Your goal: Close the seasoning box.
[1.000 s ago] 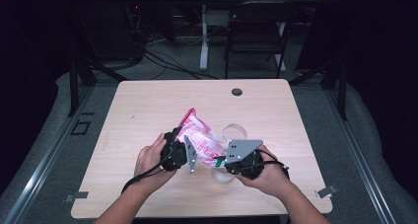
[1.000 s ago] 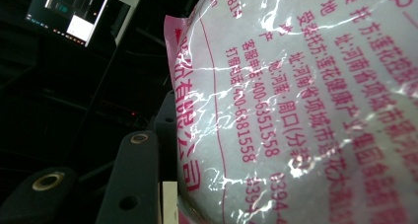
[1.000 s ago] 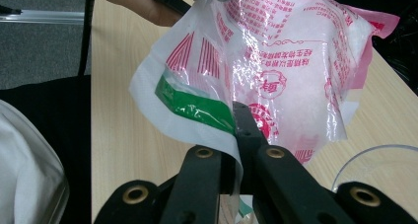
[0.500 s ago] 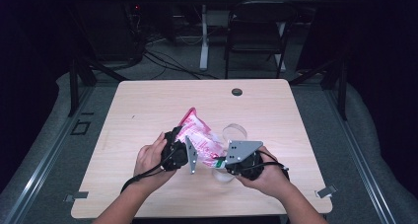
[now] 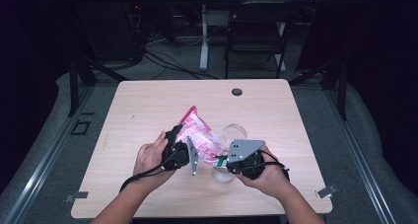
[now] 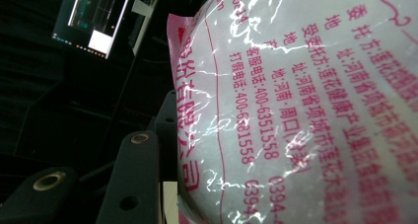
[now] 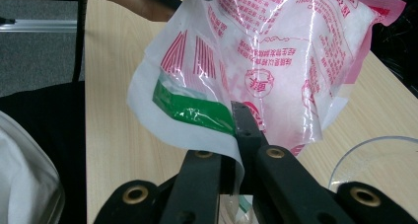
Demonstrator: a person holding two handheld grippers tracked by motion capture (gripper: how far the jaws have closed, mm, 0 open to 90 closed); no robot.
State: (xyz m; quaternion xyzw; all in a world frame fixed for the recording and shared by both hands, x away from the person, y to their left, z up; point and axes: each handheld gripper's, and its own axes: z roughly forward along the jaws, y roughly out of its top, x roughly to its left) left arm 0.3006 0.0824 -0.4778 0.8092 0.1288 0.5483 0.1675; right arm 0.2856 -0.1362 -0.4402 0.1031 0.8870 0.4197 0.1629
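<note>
Bag hangs between both claws, right claw pinching its corner.

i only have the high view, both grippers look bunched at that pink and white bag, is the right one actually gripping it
Observer: Yes. In the right gripper view the right gripper is shut on the bag's bottom edge, beside a green strip.
Operator: and the left one
Observer: The left gripper view shows the bag's bulging side pressed against one left jaw; the other jaw is hidden.
Operator: whats that clear thing by my right hand
Observer: A clear round container, its rim standing on the table just past the bag.
</note>
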